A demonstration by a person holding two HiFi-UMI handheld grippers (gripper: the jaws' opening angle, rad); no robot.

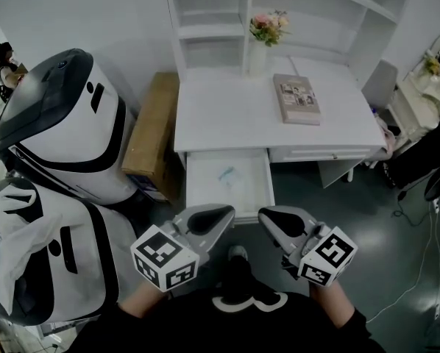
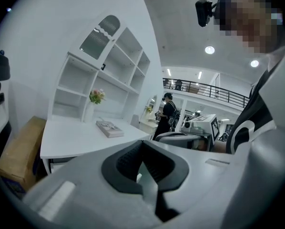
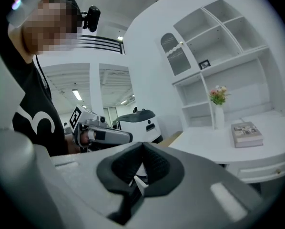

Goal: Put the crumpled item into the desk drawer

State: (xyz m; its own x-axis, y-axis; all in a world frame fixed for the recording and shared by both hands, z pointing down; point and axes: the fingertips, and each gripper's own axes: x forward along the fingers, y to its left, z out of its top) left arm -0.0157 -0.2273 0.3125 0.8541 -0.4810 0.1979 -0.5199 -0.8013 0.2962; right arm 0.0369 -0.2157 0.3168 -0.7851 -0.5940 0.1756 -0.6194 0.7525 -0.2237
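Down in the open drawer (image 1: 194, 197) below the white counter (image 1: 220, 116) — crumpled item (image 1: 227, 175), pale with a bluish tint, lying loose near the drawer's middle, touched by nothing. Nearer the body, at the bottom of the head view, left tool (image 1: 211, 219) and right tool (image 1: 279, 220) side by side, both short of the drawer's front and aimed roughly toward the counter. Jaws of each pressed together with nothing gripped between them, plain to see in both gripper views. On the counter top — a book (image 1: 296, 98) lying flat toward the right, a vase of flowers (image 1: 266, 35) behind it, close to the white shelving (image 1: 205, 20). Beside the counter's left end, a cardboard box (image 1: 152, 134); beyond that, a large white-and-black machine (image 1: 65, 123).
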